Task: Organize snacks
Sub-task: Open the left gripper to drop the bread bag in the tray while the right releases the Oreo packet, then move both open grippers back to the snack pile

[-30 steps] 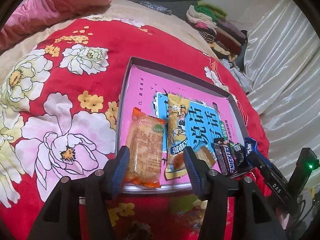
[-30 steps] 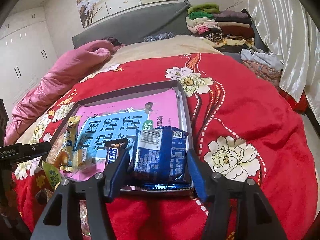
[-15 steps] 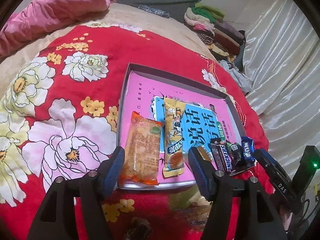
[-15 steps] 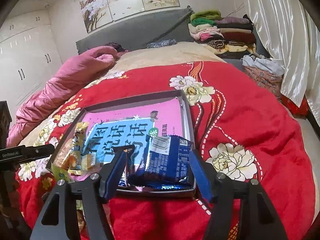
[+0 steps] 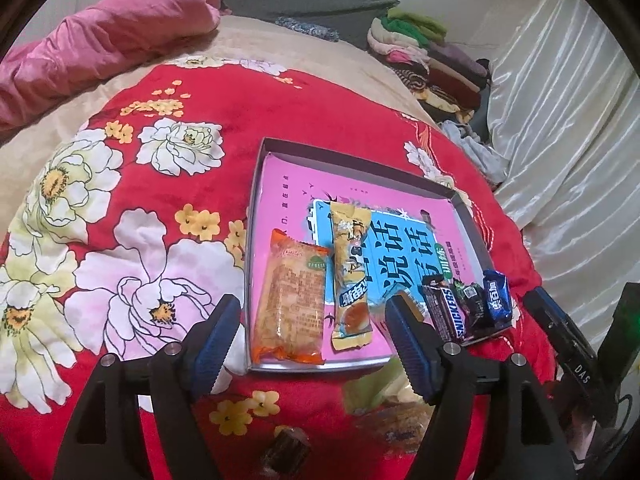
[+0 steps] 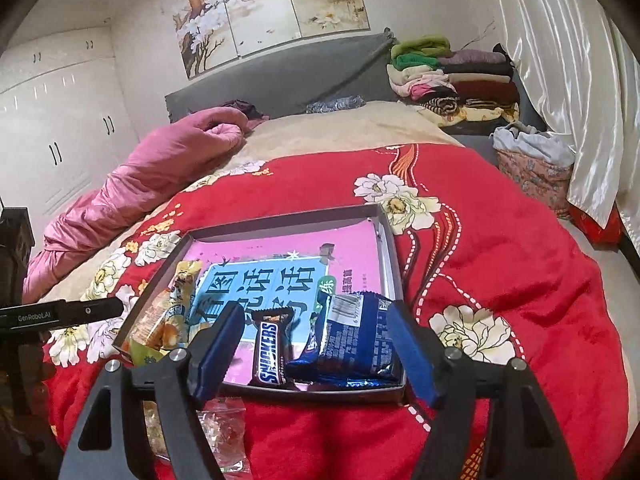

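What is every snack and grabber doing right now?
Left gripper: jaws opening, nothing held.
Right gripper: jaws opening, nothing held.
Orange packet: flat in the tray, released.
Yellow packet: flat in the tray beside the orange one.
Snickers bar: in the tray, sealed.
Blue packet: in the tray, propped on other blue wrappers.
Tray: open, on the red blanket.

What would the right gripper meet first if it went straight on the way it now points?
Probably the blue snack packet lying in the tray, with the Snickers bar just beside it. The right gripper has its jaws opening, nothing pressed between them. Depth is unclear.
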Available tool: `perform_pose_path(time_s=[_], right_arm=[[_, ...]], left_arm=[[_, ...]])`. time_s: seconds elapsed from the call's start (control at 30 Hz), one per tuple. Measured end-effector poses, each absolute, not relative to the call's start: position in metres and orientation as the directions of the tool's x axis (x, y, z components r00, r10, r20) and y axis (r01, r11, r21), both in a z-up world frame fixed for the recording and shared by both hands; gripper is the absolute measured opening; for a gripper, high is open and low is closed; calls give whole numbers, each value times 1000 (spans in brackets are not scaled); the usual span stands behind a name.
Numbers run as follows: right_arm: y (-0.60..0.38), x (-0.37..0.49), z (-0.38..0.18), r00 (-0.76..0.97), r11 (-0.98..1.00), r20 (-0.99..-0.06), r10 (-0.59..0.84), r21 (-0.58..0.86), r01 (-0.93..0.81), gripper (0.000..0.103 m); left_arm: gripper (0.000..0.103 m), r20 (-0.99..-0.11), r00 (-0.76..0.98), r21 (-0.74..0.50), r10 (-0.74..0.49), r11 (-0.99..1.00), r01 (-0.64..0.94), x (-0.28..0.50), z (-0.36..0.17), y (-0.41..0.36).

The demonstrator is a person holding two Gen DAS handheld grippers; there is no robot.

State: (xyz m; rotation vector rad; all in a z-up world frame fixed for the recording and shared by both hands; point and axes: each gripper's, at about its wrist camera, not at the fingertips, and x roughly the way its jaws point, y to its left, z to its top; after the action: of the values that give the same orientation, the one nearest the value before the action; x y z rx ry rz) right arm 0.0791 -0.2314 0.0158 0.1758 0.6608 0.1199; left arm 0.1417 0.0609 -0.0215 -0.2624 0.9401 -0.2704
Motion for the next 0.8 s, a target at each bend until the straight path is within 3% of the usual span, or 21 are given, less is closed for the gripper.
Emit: perform_pose_path(time_s=[0.8], right_arm=[[-201, 44, 15, 760, 973, -609, 228, 172, -154, 81]], left_arm=[[80, -790, 540, -252, -289, 957, 143, 107, -27, 69]])
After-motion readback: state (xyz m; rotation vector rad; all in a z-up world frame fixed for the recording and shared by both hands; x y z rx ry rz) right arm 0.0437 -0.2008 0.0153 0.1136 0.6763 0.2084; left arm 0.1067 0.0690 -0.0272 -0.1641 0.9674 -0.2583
